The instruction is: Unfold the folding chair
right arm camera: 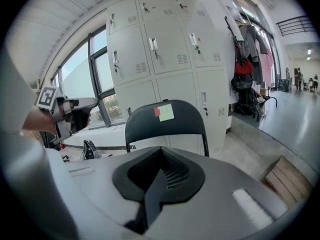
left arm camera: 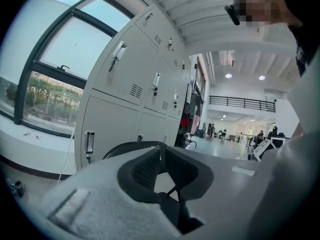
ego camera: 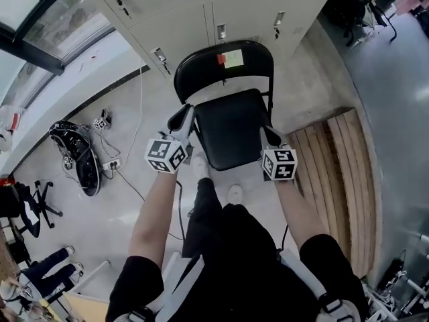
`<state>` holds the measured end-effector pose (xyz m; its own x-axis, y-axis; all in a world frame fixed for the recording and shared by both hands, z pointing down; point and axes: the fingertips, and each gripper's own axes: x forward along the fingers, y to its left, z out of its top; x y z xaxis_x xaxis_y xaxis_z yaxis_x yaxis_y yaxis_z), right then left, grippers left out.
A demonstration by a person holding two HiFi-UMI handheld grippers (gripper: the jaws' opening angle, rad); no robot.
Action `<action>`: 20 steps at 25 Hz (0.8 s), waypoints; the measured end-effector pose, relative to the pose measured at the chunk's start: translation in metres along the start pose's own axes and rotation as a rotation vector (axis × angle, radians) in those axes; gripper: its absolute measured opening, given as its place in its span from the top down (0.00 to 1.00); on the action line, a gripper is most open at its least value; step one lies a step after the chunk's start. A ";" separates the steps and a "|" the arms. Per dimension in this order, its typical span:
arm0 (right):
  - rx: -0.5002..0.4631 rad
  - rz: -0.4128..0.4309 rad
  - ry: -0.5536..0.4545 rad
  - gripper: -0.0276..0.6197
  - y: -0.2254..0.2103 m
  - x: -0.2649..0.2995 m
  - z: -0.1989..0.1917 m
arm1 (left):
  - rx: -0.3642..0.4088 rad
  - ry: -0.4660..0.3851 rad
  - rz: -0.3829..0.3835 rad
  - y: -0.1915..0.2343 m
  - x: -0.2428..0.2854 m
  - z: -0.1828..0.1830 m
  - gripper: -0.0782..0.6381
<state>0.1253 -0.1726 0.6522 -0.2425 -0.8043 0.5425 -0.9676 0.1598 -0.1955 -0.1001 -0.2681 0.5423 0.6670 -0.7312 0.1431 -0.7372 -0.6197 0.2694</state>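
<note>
Left hand-held gripper [ego camera: 184, 116] has its jaws closed. The dark pads [left arm camera: 145, 169] meet at the tips and hold nothing. It sits at the left edge of the seat [ego camera: 234, 146], near the upper corner, and seems to touch it. The right hand-held gripper [ego camera: 269, 135] is closed and empty in the same way, and it sits at the right edge of the seat, opposite the other one.

The folding chair [ego camera: 230, 123] stands in the upper middle of the head view with its back toward the grey lockers [ego camera: 201, 12]. Two small paper notes [ego camera: 230, 59] are stuck on the backrest [right arm camera: 165, 126]. The seat looks lowered almost flat, so I judge the unfolding to be nearly finished. Whether it is pressed fully down I cannot tell.

Some things could go wrong from here. The closed jaws only push and do not hold, so a tip may slip off the smooth seat edge. An uneven push from the two sides may twist the frame. The smooth floor [ego camera: 154, 113] may let the chair slide toward the lockers. The person's white shoe [ego camera: 234, 193] is near the front of the chair and could be caught. The wooden boards [ego camera: 338, 173] at the right are near the chair and could hinder a leg.
</note>
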 end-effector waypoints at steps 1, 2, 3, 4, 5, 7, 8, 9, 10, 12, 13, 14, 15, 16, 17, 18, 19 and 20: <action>0.005 -0.003 -0.019 0.95 -0.001 -0.012 0.008 | -0.005 -0.003 0.013 -0.007 -0.011 0.004 0.86; 0.012 -0.005 -0.036 0.95 0.000 -0.024 0.016 | -0.013 -0.006 0.022 -0.014 -0.021 0.008 0.88; 0.017 -0.003 -0.051 0.95 0.001 -0.035 0.023 | -0.023 -0.008 0.027 -0.021 -0.031 0.012 0.89; 0.019 0.003 -0.064 0.95 0.003 -0.045 0.029 | -0.028 -0.008 0.029 -0.029 -0.040 0.016 0.89; 0.012 0.012 -0.075 0.95 0.006 -0.053 0.034 | -0.027 -0.008 0.031 -0.036 -0.049 0.020 0.89; -0.011 0.028 -0.093 0.95 0.011 -0.068 0.042 | -0.029 -0.018 0.048 -0.045 -0.068 0.028 0.89; -0.018 0.032 -0.100 0.95 0.013 -0.073 0.046 | -0.041 -0.031 0.065 -0.046 -0.077 0.032 0.89; -0.018 0.033 -0.107 0.95 0.014 -0.077 0.050 | -0.057 -0.048 0.087 -0.045 -0.086 0.036 0.89; -0.013 0.034 -0.115 0.95 0.015 -0.079 0.054 | -0.074 -0.066 0.111 -0.042 -0.095 0.040 0.89; -0.004 0.038 -0.132 0.95 0.021 -0.082 0.064 | -0.096 -0.095 0.150 -0.036 -0.109 0.046 0.89; -0.008 0.042 -0.144 0.95 0.025 -0.084 0.070 | -0.098 -0.104 0.162 -0.034 -0.115 0.049 0.89; -0.019 0.048 -0.159 0.95 0.030 -0.086 0.075 | -0.092 -0.112 0.172 -0.033 -0.121 0.052 0.89; -0.034 0.054 -0.176 0.95 0.035 -0.089 0.081 | -0.080 -0.121 0.182 -0.033 -0.127 0.056 0.88; -0.049 0.062 -0.194 0.95 0.040 -0.093 0.086 | -0.065 -0.133 0.195 -0.033 -0.134 0.059 0.89; -0.063 0.070 -0.209 0.95 0.044 -0.098 0.089 | -0.050 -0.144 0.208 -0.033 -0.142 0.061 0.88; -0.073 0.075 -0.221 0.95 0.047 -0.103 0.091 | -0.037 -0.154 0.217 -0.034 -0.150 0.062 0.88; -0.077 0.078 -0.230 0.95 0.048 -0.109 0.092 | -0.030 -0.161 0.220 -0.036 -0.157 0.061 0.88; -0.073 0.078 -0.236 0.95 0.049 -0.114 0.092 | -0.028 -0.166 0.220 -0.038 -0.165 0.060 0.88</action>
<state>0.1120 -0.1256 0.5054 -0.3015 -0.8980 0.3204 -0.9513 0.2605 -0.1650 -0.1887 -0.1406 0.4515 0.4626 -0.8855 0.0433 -0.8575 -0.4346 0.2753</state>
